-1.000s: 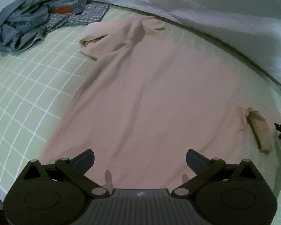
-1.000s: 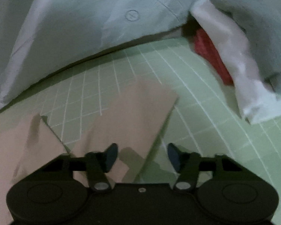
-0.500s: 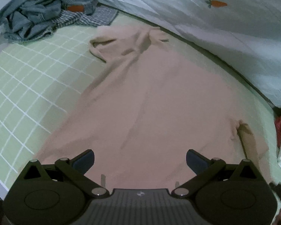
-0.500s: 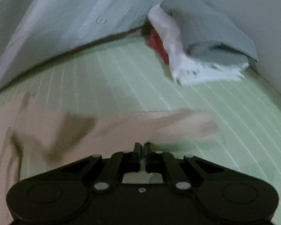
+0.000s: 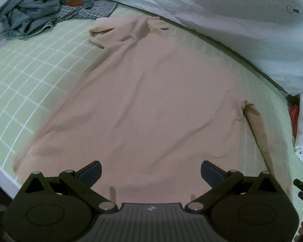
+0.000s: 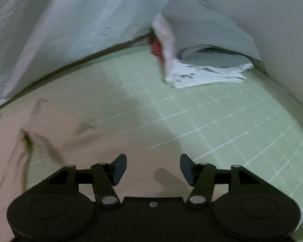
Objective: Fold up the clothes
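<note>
A pale pink long-sleeved top lies spread flat on the green checked bed sheet. Its right sleeve now runs stretched toward the near right; the far sleeve is bunched at the back. My left gripper hovers open over the near hem, nothing between its fingers. In the right wrist view the pink fabric lies under my right gripper. Its jaws are opening, and the cloth lies below them, not pinched.
A heap of grey and checked clothes lies at the back left. A white quilt with carrot prints borders the far side. A stack of folded grey, white and red garments sits by the wall. The bed's edge runs near left.
The right gripper shut on the sleeve end, dragged it out to the right, then let go and opened. The sleeve went from crumpled to stretched. The left gripper drifted a little, staying open.
</note>
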